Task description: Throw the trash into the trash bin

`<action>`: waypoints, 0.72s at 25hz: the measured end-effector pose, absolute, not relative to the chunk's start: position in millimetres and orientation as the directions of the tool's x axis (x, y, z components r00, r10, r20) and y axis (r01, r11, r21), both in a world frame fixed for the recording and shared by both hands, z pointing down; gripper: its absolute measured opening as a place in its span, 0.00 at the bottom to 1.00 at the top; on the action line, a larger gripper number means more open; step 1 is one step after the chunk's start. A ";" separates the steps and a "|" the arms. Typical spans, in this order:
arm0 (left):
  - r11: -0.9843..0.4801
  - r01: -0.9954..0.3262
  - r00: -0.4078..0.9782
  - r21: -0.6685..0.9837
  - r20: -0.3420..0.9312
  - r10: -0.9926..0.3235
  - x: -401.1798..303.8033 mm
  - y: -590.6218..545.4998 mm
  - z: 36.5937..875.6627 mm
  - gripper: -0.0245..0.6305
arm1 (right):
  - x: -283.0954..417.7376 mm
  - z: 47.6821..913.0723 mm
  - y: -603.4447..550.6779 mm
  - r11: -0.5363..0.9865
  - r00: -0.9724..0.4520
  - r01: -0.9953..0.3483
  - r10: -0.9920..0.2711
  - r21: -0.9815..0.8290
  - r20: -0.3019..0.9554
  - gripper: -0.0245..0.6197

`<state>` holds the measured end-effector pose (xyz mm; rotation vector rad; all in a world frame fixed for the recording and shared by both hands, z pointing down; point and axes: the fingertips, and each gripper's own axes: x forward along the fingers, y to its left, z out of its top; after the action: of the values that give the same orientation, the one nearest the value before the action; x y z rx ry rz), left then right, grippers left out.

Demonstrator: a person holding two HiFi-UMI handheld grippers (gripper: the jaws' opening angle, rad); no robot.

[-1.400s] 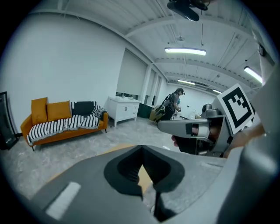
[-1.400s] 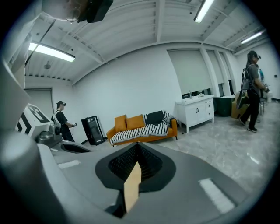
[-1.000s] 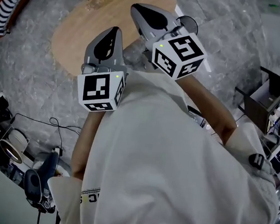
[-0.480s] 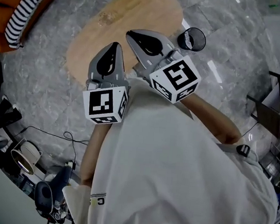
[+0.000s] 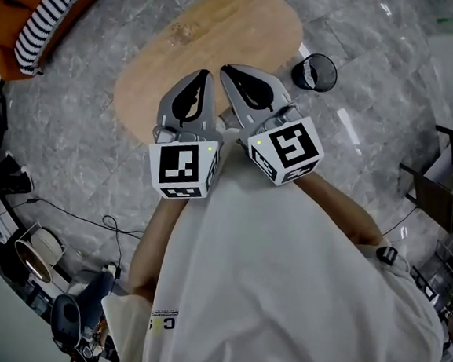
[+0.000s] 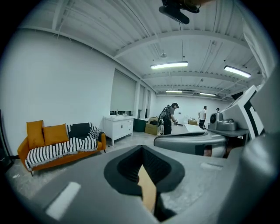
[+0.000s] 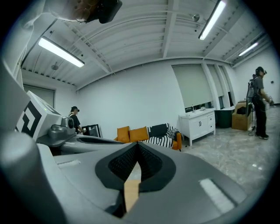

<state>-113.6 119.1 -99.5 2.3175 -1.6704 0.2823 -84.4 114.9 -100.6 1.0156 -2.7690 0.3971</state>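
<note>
A black mesh trash bin (image 5: 315, 71) stands on the grey floor just right of the oval wooden table (image 5: 184, 31). My left gripper (image 5: 207, 74) and right gripper (image 5: 224, 67) are held side by side over the table's near edge, both pointing away from me. Seen from the left gripper view, the left gripper (image 6: 141, 147) has its jaws together with nothing between them. The right gripper (image 7: 137, 143) is likewise shut and empty in its own view. A faint speckled patch (image 5: 180, 30) marks the tabletop; I cannot make out any trash.
An orange sofa (image 5: 29, 1) with a striped blanket is at the far left. Cables and gear (image 5: 39, 247) lie at the lower left, shelving and boxes (image 5: 439, 179) at the right. A white cabinet (image 6: 118, 127) and people (image 6: 168, 118) stand far off.
The two grippers have drawn closer together and now sit side by side. The bin, half hidden behind the right gripper before, now shows in full to its right.
</note>
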 end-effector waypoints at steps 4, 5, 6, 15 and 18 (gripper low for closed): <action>-0.307 -0.948 0.318 0.085 0.303 -0.898 -114.6 124.2 -98.3 0.04 | -82.8 -97.9 120.6 0.721 -0.741 -0.668 -0.622 -0.183 0.252 0.08; -0.309 -0.948 0.318 0.081 0.299 -0.899 -114.0 124.9 -99.1 0.04 | -82.3 -97.3 122.2 0.720 -0.740 -0.670 -0.624 -0.183 0.254 0.08; -0.311 -0.947 0.320 0.078 0.295 -0.900 -112.5 125.2 -100.1 0.04 | -81.0 -97.2 123.6 0.718 -0.737 -0.672 -0.626 -0.181 0.254 0.08; -0.329 -0.942 0.333 0.064 0.279 -0.901 -102.5 135.3 -104.1 0.04 | -72.9 -94.4 136.8 0.704 -0.723 -0.687 -0.638 -0.181 0.264 0.08; -0.328 -0.942 0.333 0.064 0.279 -0.901 -101.4 136.6 -104.9 0.04 | -72.1 -95.6 138.4 0.705 -0.724 -0.686 -0.638 -0.178 0.263 0.08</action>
<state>-101.4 136.6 -104.9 2.3815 -1.6756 0.2843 -72.1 138.4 -95.6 1.0708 -2.7306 0.3944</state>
